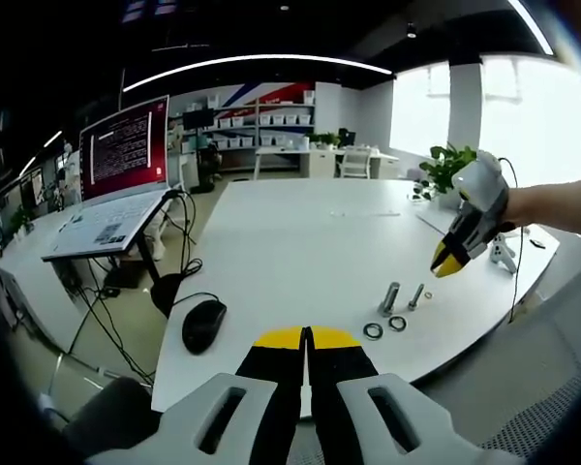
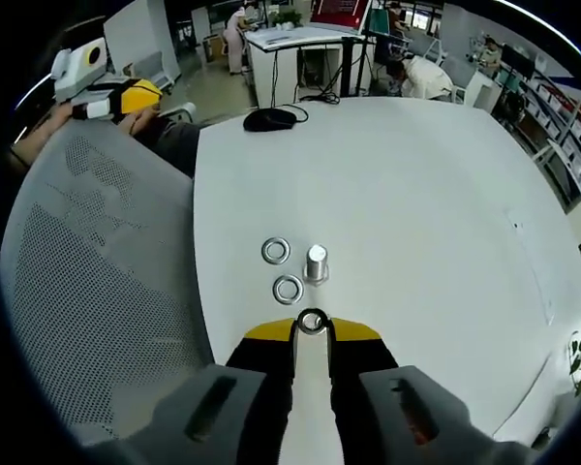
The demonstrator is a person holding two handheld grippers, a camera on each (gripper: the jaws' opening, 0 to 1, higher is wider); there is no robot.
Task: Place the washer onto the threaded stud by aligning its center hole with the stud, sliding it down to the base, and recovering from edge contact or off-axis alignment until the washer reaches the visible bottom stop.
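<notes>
The right gripper (image 2: 311, 329) seems clenched on a washer (image 2: 311, 322) just short of the threaded stud (image 2: 316, 263); two washers (image 2: 282, 270) lie beside it. The left gripper (image 1: 307, 338) is closed, empty.

No readable text

The laptop screen (image 1: 126, 145) in the left gripper view carries rows of pale lettering on a dark red ground, but the lines are too small and blurred to make out a single word. The bins on the far shelves (image 1: 261, 128) may bear labels, yet none can be read. The washers (image 2: 288, 289) and stud (image 2: 316, 262) in the right gripper view bear no legible marks.
</notes>
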